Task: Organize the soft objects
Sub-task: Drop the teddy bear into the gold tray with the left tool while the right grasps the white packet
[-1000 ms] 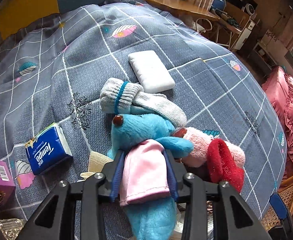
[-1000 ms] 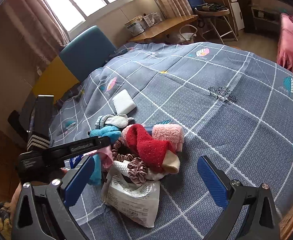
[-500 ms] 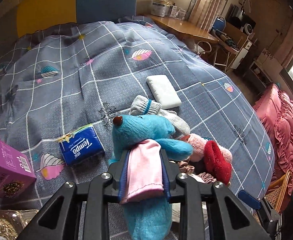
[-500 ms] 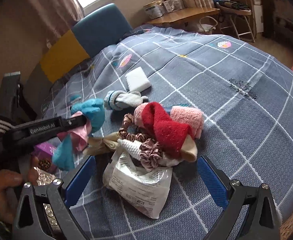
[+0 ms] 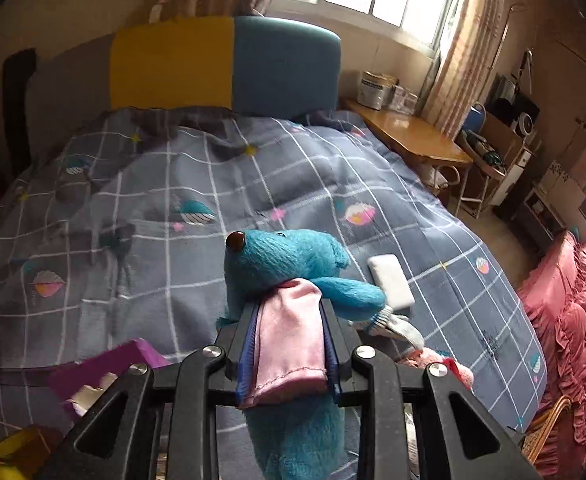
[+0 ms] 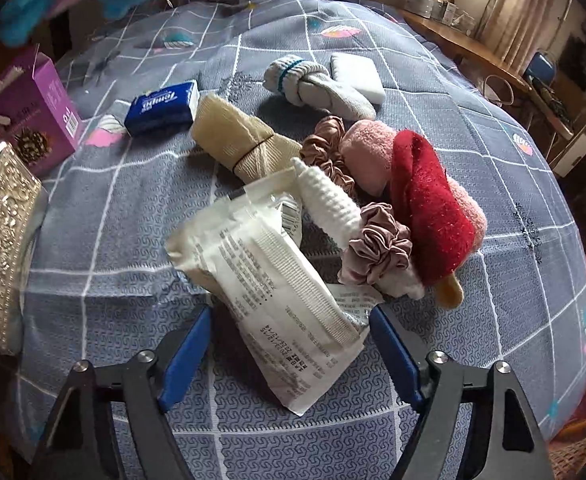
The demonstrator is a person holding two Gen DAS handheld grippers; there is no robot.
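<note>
- Left claw [image 5: 289,344] clenched on blue plush toy in pink cloth [image 5: 289,268], held above the bed [image 5: 165,208]; sorting step.
- Right claw [image 6: 291,344] closing around white plastic packet [image 6: 269,280], not yet pressing; next, a firm squeeze.

Left tongs [image 5: 289,344], clamped on blue plush toy [image 5: 285,260], now lifted clear of the pile; headboard and window ahead instead of bedspread. Right tongs [image 6: 291,354] lowered over white packet [image 6: 269,280], jaws closing, packet between them, pads not yet pressing.
</note>
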